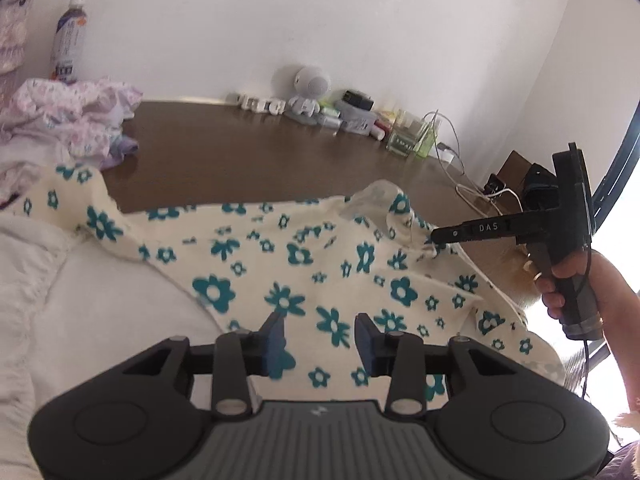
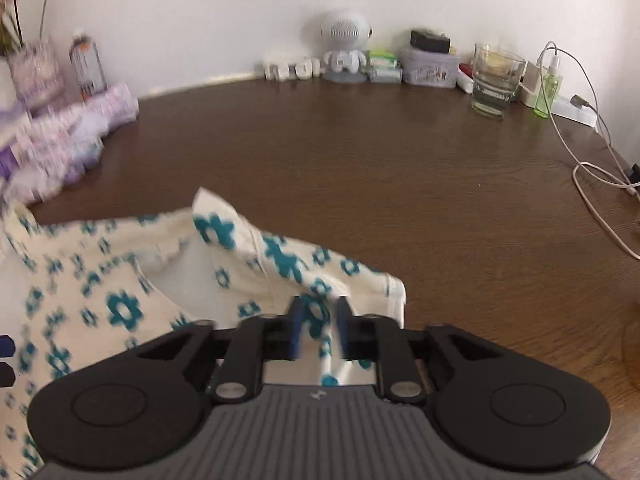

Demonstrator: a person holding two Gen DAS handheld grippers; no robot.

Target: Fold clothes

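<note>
2 grippers work over the dark brown wooden desk, whose far half lies bare. The cream garment with teal flowers sprawls across its near left edge. The right gripper pinches a fabric corner; a shallow bite could slip. The left gripper hovers spread. The white cable could snag a wide swing.

Left tongs parted, right tongs clamped
</note>
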